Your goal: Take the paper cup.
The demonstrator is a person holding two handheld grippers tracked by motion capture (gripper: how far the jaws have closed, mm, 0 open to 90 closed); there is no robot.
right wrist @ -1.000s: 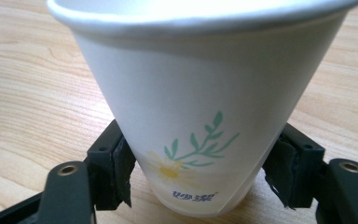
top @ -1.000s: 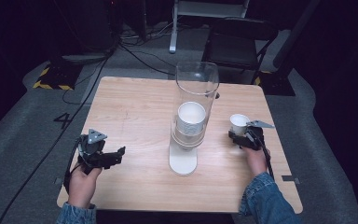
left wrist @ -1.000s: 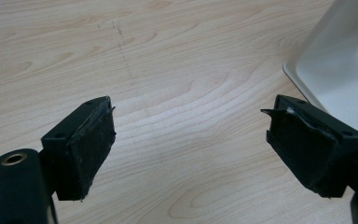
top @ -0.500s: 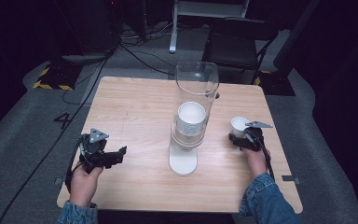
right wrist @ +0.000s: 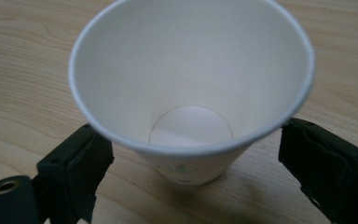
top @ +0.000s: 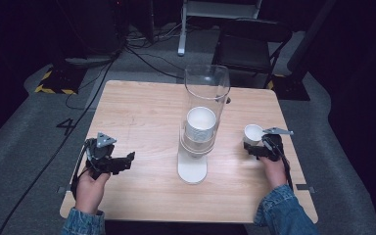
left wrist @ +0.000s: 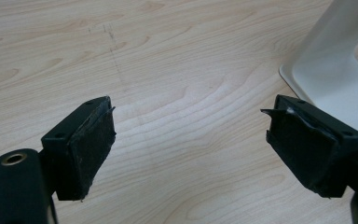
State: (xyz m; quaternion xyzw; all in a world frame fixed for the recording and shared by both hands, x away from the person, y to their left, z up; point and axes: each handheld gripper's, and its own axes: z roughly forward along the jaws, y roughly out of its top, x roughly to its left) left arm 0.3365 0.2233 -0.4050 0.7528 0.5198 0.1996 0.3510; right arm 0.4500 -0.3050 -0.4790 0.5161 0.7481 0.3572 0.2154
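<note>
R gripper [top: 255,147], mid-right of the high view: jaws have just been opening and now stand wide either side of the white paper cup [top: 252,133], pads clear of its wall in the right gripper view, cup upright on the wood table [top: 142,112] btwn them. L gripper [top: 120,162], lower left of the high view: jaws apart w/ nothing btwn, bare tabletop under them, white base [left wrist: 335,79] of the dispenser [top: 203,122] at upper right of the left gripper view. Dispenser = clear tube w/ stack of cups [top: 200,125] inside, center frame, well apart from the loose cup.
</note>
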